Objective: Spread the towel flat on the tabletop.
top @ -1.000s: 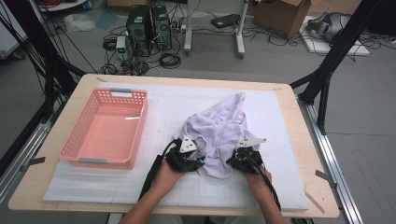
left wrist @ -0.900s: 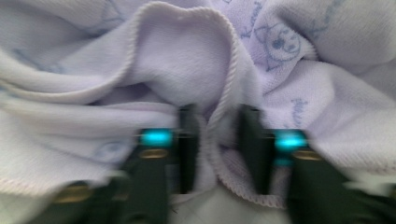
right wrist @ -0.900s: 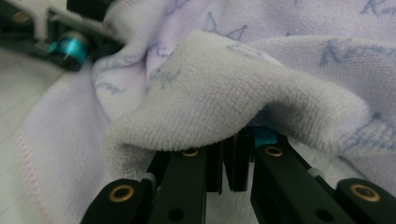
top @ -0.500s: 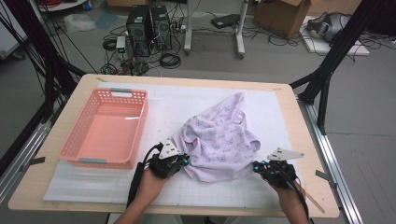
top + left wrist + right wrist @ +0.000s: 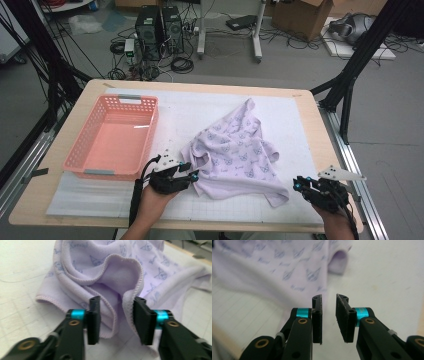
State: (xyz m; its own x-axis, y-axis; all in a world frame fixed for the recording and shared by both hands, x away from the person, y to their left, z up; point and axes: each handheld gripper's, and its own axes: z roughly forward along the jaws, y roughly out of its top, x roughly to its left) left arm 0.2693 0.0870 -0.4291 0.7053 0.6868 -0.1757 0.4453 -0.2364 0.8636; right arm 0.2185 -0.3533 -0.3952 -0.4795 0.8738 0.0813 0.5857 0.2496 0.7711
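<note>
- two grippers sit at the near edge of the table [image 5: 60, 200]: the left gripper [image 5: 191, 174] at the near-left hem of the lilac printed cloth [image 5: 235, 155], the right gripper [image 5: 298, 183] just beside its near-right corner.
- left jaws have just been opening; a fold of the hem lies between them, brushing the right pad, not pinched – released.
- right jaws have just been opening too; only a narrow gap, nothing in it, cloth just ahead – released.
- forearms are cut off at the bottom edge.
- cloth lies rumpled on the white mat [image 5: 300, 125], mid-table, its underside hidden in folds.
- pink basket [image 5: 80, 155] stands left of the cloth, apart from it, nothing inside.
- cloth print is blurred in the right gripper view.
</note>
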